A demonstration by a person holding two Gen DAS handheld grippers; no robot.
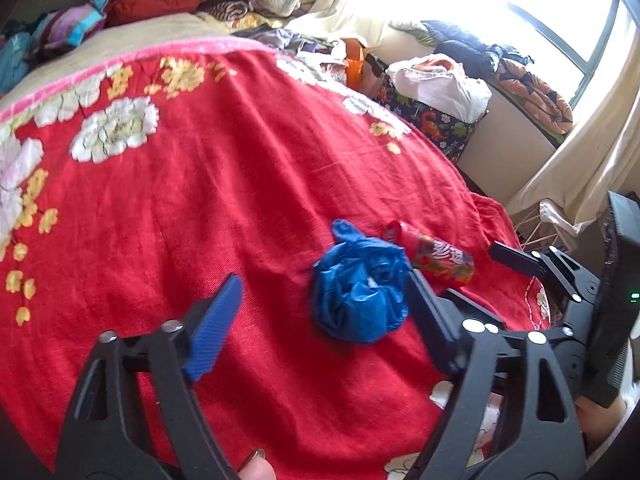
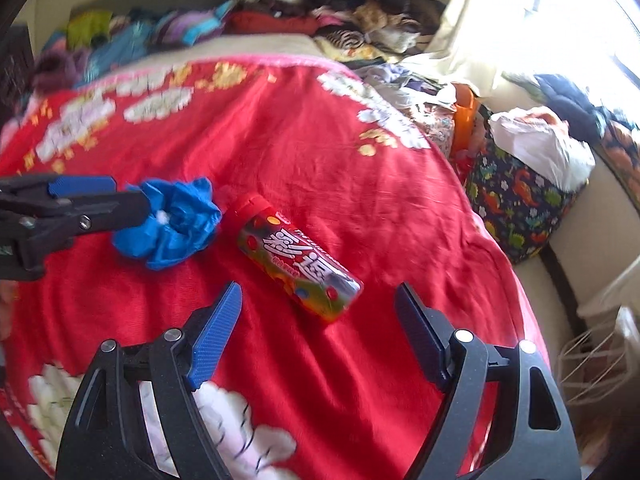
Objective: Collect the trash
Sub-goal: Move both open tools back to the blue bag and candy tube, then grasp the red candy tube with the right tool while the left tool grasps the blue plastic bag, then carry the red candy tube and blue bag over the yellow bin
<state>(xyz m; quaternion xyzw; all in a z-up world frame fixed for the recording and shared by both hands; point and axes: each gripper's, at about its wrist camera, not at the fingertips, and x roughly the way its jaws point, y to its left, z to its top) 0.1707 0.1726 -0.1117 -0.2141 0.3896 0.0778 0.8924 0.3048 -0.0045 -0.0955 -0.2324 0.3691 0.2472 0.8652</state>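
A big red blanket (image 2: 320, 184) with white and yellow flowers covers the bed. At about two o'clock from the middle of the blanket, in the right wrist view, a dark cloth bin (image 2: 516, 204) with dinosaur prints stands beside the bed. A white plastic bag (image 2: 540, 144) sits in its top; what is inside the bag cannot be seen. Next to the bin, toward the bed, stands an orange bag (image 2: 464, 124). At four o'clock, low by the bed's edge, is a white wire basket (image 2: 592, 364); what it holds cannot be made out. At twelve o'clock, a heap of clothes (image 2: 328, 12) lies along the far end of the bed.

The trash lies on the blanket. A crumpled blue bag (image 1: 360, 292) is the bigger piece. Just beside it, at about two o'clock from it in the left wrist view, lies a candy tube (image 2: 298, 264) on its side, red cap pointing away.

The left gripper (image 1: 324, 312) has its fingers apart, one on each side of the blue bag. The right finger is right at the bag's edge, the left one is well apart from it, so the bag is not squeezed. The right gripper (image 2: 320, 320) also has its fingers apart, with the near end of the candy tube just ahead of the gap and not touched.
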